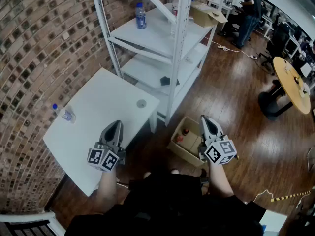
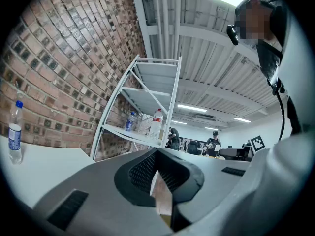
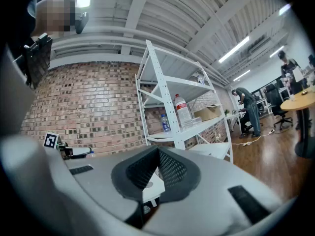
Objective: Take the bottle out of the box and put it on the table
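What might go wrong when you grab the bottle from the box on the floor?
The right gripper is shut; unless it opens, it would only shove the bottle in the box. Things lie close together in there, so a neighbour may get bumped. A water bottle stands near the table edge and could be knocked off.

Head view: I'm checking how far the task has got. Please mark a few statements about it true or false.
The cardboard box sits on the floor beside the white table. True.
The right gripper holds a bottle. False: its jaws are shut on nothing.
A clear bottle is on the table. True.
The shelf is bare. False: a blue-labelled bottle stands on that shelf.
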